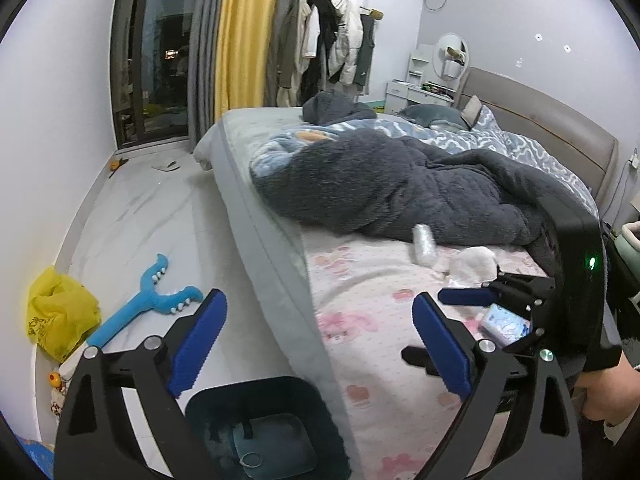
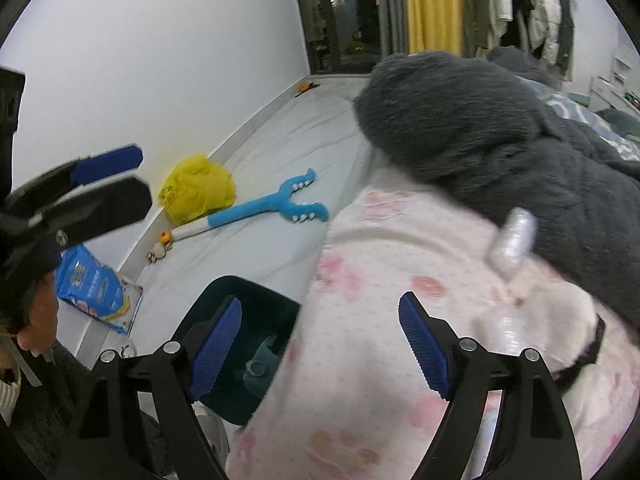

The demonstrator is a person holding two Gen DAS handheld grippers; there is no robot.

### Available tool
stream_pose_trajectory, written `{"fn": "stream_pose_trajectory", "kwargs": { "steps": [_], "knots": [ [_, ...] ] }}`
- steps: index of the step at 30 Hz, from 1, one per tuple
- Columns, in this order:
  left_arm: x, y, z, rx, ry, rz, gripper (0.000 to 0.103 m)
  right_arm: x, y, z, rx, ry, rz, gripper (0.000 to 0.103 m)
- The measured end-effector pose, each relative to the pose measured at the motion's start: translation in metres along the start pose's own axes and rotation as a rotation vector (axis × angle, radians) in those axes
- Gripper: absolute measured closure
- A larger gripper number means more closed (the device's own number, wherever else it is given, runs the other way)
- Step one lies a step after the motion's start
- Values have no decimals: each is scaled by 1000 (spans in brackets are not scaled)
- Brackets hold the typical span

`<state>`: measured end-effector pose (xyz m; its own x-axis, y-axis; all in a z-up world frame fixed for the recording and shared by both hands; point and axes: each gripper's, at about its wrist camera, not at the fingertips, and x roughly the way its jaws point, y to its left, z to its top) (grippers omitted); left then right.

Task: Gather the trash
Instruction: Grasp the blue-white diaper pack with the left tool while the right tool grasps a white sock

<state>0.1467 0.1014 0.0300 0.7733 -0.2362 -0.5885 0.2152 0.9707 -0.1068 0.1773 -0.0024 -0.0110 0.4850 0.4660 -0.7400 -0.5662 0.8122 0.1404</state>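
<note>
A dark teal trash bin point(image 1: 260, 428) stands on the floor against the bed's edge; it also shows in the right wrist view point(image 2: 248, 344). On the pink sheet lie a crumpled clear plastic wrapper point(image 1: 425, 245), a white crumpled tissue point(image 1: 474, 266) and a blue-white packet point(image 1: 505, 325). The wrapper shows in the right wrist view point(image 2: 513, 242). My left gripper point(image 1: 316, 344) is open and empty above the bin and bed edge. My right gripper point(image 2: 320, 344) is open and empty over the sheet, and appears in the left wrist view point(image 1: 480, 300) beside the packet.
A dark grey fluffy blanket point(image 1: 400, 184) covers the bed's middle. On the floor lie a blue toy point(image 1: 148, 300), a yellow plastic bag point(image 1: 60, 312) and a blue package point(image 2: 96, 284). Clothes hang on a rack point(image 1: 332, 40) beyond the bed.
</note>
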Motion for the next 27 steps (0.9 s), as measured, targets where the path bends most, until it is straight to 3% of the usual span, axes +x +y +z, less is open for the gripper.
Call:
{"fn": "stream_pose_trajectory", "kwargs": {
  "steps": [16,27],
  "knots": [
    [28,-56,-5,91,49,-90,6,-45,-80,-24,125,-61,-79,15],
    [54,-97,-15,140,103,-240,6,-59,-120,-46,166,-54,-142,14]
  ]
}}
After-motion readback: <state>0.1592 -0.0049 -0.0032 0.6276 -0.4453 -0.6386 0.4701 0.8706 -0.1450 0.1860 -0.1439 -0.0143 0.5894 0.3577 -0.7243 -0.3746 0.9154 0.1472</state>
